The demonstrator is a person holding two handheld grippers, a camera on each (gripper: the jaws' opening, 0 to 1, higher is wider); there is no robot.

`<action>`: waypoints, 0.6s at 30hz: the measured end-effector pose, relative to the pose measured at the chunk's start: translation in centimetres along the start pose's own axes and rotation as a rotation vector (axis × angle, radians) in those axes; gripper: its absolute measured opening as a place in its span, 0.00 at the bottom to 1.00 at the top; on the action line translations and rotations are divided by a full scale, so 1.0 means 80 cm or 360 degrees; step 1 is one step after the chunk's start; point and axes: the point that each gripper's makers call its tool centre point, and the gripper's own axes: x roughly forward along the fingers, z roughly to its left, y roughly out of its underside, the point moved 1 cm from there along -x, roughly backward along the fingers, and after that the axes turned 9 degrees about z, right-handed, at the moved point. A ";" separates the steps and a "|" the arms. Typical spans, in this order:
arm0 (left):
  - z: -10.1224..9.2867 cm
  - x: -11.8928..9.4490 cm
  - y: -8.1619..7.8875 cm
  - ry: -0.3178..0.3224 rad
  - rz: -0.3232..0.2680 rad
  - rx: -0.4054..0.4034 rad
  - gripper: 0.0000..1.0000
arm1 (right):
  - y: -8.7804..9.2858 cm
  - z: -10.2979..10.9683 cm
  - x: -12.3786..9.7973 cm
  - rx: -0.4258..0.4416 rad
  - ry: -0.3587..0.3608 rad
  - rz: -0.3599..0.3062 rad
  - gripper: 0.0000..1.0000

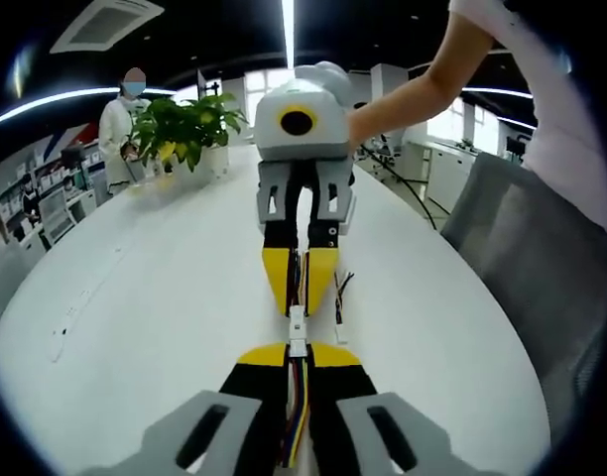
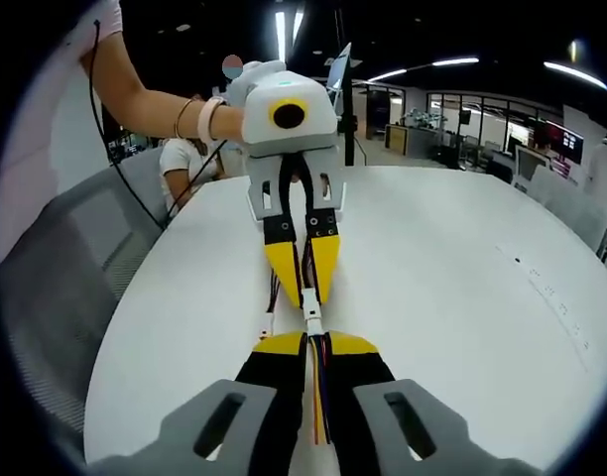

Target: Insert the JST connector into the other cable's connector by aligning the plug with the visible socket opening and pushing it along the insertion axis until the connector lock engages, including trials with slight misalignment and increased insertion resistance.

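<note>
No text, label, brand or number can be read in either gripper view; small dark marks on the white table (image 2: 542,288) at right are too tiny to make out.

Grey-bodied grippers (image 1: 297,349) (image 2: 316,344) w/ black jaws, yellow tips; pink sleeve (image 1: 566,109).

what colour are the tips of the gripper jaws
Yellow, on black jaws. Best in the right gripper view, on the left gripper facing the camera, shut on a cable.
</note>
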 end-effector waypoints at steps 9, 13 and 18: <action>0.002 -0.005 -0.003 0.0005 -0.0045 -0.0045 0.00 | -0.006 -0.001 -0.006 0.0039 0.0000 -0.0062 0.03; 0.001 -0.006 -0.002 0.0014 -0.0044 -0.0052 0.00 | -0.007 0.000 -0.005 0.0038 -0.0002 -0.0063 0.03; 0.000 -0.008 -0.001 0.0031 -0.0048 -0.0078 0.00 | -0.009 0.002 -0.004 0.0032 -0.0001 -0.0074 0.03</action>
